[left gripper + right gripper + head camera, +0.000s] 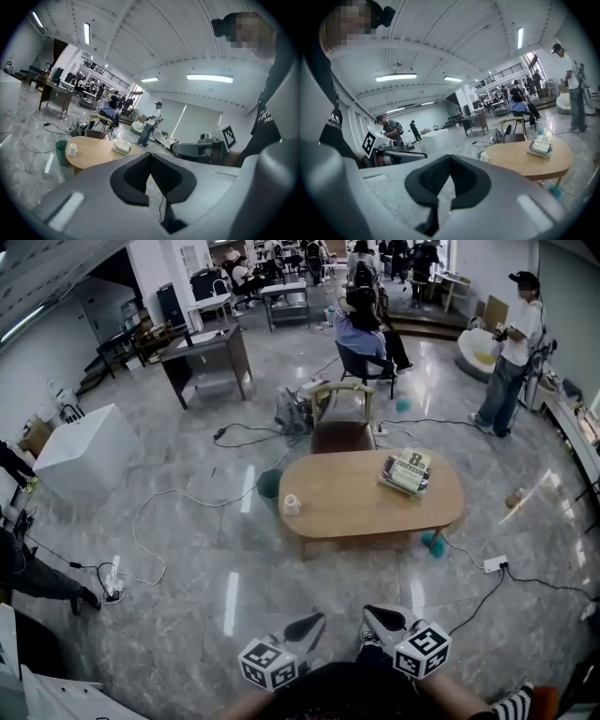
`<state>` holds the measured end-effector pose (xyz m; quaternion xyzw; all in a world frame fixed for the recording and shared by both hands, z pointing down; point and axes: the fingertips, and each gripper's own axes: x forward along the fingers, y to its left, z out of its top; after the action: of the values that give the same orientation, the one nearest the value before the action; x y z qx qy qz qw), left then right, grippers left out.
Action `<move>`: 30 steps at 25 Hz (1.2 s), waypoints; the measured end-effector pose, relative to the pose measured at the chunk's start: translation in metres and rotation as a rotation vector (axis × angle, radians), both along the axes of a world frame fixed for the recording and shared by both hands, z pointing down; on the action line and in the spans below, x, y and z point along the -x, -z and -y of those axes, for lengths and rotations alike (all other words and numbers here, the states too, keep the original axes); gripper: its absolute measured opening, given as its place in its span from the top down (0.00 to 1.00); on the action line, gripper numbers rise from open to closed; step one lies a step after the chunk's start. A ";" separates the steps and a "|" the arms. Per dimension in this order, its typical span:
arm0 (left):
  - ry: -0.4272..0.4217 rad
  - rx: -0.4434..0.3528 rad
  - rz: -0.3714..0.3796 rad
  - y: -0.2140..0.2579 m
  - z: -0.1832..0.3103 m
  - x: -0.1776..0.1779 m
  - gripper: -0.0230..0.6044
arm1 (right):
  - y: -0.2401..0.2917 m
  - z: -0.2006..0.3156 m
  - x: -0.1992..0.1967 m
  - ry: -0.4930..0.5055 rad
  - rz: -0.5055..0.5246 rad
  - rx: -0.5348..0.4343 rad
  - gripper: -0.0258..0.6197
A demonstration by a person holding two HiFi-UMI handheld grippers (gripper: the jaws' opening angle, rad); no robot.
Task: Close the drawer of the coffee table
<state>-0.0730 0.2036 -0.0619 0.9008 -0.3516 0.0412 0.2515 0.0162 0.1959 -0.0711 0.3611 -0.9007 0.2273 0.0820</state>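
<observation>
Overhead, the head view has one oval wooden desk (370, 512) standing well ahead of two grippers. On it are one white cup (292, 505) and one book pile (407, 472) with a large "8" on top. Its drawer cannot be made out. The left gripper (307, 625) view shows its fingers together and empty. The right gripper (380, 617) view likewise shows fingers together, holding nothing.

Bottom centre: the grey, black-padded left gripper (317, 620) and right gripper (368, 613) each carry a white cube with black square markers (267, 664). Behind them are a black top with white lettering (347, 692) and, lower right, black-and-white striped fabric (512, 704).
</observation>
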 end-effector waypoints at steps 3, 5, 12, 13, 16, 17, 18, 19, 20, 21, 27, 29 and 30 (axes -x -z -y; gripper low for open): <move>-0.052 -0.006 0.003 0.003 -0.015 -0.003 0.96 | 0.000 -0.017 0.011 0.007 0.006 0.016 0.96; -0.070 -0.013 0.014 0.004 -0.022 -0.002 0.96 | -0.001 -0.030 0.021 0.022 0.006 0.022 0.96; -0.093 -0.020 0.023 0.003 -0.033 0.003 0.96 | -0.001 -0.054 0.039 0.052 -0.031 -0.009 0.96; -0.099 -0.014 0.020 0.002 -0.035 0.003 0.96 | -0.001 -0.056 0.039 0.047 -0.032 -0.008 0.96; -0.113 -0.004 0.012 0.002 -0.039 0.003 0.96 | 0.001 -0.061 0.039 0.032 -0.030 -0.009 0.96; -0.117 -0.005 0.011 0.003 -0.040 0.003 0.96 | 0.001 -0.062 0.039 0.028 -0.028 -0.008 0.96; -0.120 -0.007 0.011 0.003 -0.042 0.003 0.96 | 0.001 -0.062 0.039 0.024 -0.025 -0.006 0.96; -0.123 -0.010 0.011 0.004 -0.043 0.003 0.96 | 0.001 -0.063 0.039 0.021 -0.021 -0.003 0.96; -0.124 -0.013 0.012 0.004 -0.045 0.003 0.96 | 0.001 -0.064 0.039 0.018 -0.016 0.001 0.96; -0.125 -0.016 0.013 0.004 -0.047 0.004 0.96 | 0.000 -0.064 0.039 0.016 -0.011 0.006 0.96; -0.121 -0.027 0.017 0.007 -0.057 0.008 0.96 | 0.001 -0.073 0.045 0.032 -0.004 0.008 0.96; -0.115 -0.027 0.016 0.008 -0.058 0.011 0.96 | 0.001 -0.074 0.048 0.038 -0.003 0.008 0.96; -0.114 -0.028 0.017 0.008 -0.059 0.012 0.96 | 0.000 -0.075 0.049 0.041 -0.002 0.008 0.96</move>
<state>-0.0848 0.2626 -0.0694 0.9224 -0.3022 0.0584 0.2333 -0.0333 0.2710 -0.0715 0.3425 -0.9069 0.2288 0.0892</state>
